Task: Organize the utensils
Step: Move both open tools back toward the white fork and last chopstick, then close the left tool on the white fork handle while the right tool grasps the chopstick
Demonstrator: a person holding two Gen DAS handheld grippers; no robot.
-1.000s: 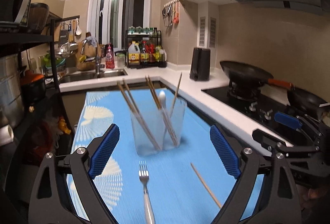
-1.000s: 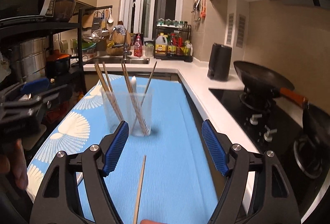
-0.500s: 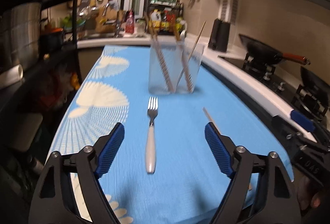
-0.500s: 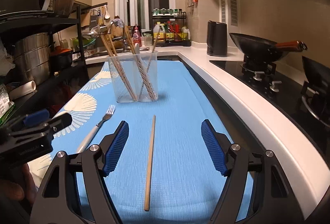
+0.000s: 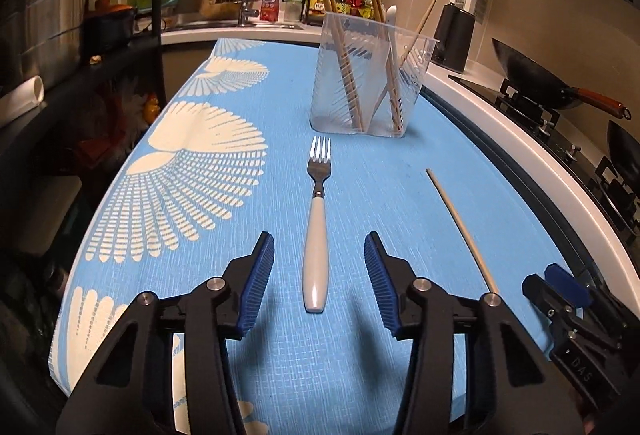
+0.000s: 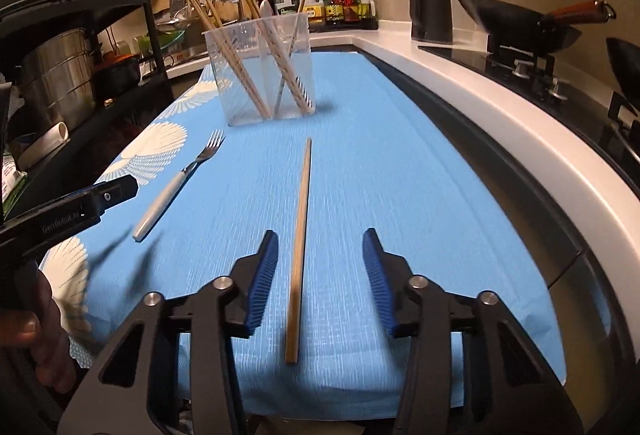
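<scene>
Now, fork (image 5: pixel 316 235): lies flat on the blue worktop (image 5: pixel 400 195), white handle between the jaws.
Left hand-held gripper (image 5: pixel 319 275): closing in, not touching the fork yet.
Chopstick (image 6: pixel 301 235): lies flat, thin, light and stiff; may roll.
Right hand-held gripper (image 6: pixel 320 275): closing in, still loose around it.
Cup (image 6: pixel 260 71): clear, farther back, holds more sticks.
Best hold: the fork's smooth handle looks slippery, so squeeze its middle.

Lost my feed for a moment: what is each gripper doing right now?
Left gripper: open, jaws just been closing around the fork, pads not touching.
Right gripper: open, closing around the loose chopstick, no contact.
</scene>
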